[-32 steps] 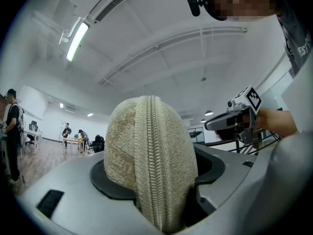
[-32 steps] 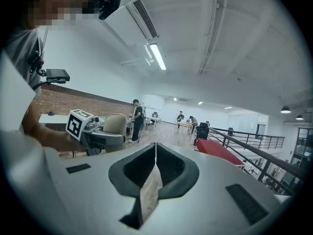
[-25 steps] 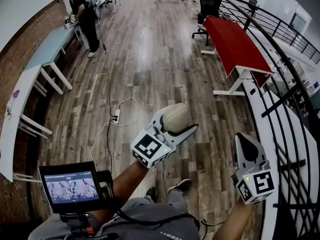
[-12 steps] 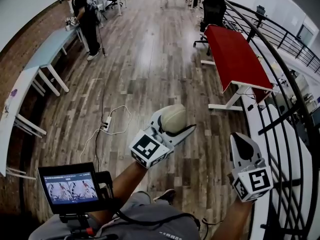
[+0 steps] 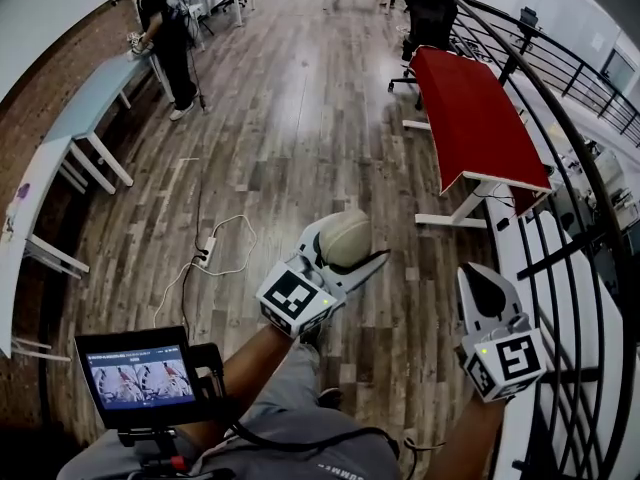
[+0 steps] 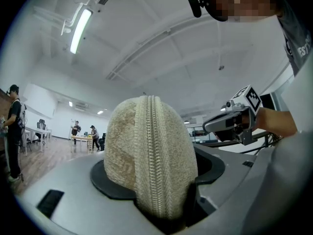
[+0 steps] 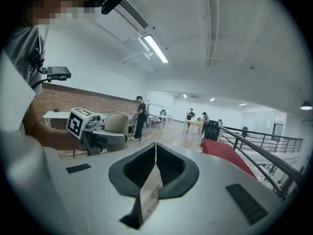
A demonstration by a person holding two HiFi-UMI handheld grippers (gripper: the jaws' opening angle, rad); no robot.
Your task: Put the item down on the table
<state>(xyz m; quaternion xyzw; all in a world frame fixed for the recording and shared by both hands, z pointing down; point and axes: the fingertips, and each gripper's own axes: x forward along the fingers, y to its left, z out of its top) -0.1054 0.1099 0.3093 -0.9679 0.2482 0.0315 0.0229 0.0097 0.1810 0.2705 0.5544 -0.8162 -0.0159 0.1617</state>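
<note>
beige pouch (image 6: 122, 151) w/ cream zip (image 6: 154, 170), red table (image 5: 470, 118), brn plank floor (image 5: 290, 118)

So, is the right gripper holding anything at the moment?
No, the right gripper is empty, its jaws meeting at the tips.

Wide wood floor (image 5: 300, 118) ahead is open, plenty of room to pass down the middle. Red table (image 5: 470, 118) stands right of that lane, top bare, reachable from its left side; office chair (image 5: 430, 13) blocks its far end. Black railing (image 5: 560, 138) closes off the whole right edge. Long pale tables (image 5: 95, 98) line the left wall, with a person (image 5: 165, 38) standing at them. Power strip (image 5: 207, 253) and loose cable (image 5: 225, 230) lie on the floor front-left. Monitor (image 5: 140, 378) takes up the near-left corner. Left gripper (image 5: 350, 240) and right gripper (image 5: 478, 273) are well apart, with a clear gap between.
</note>
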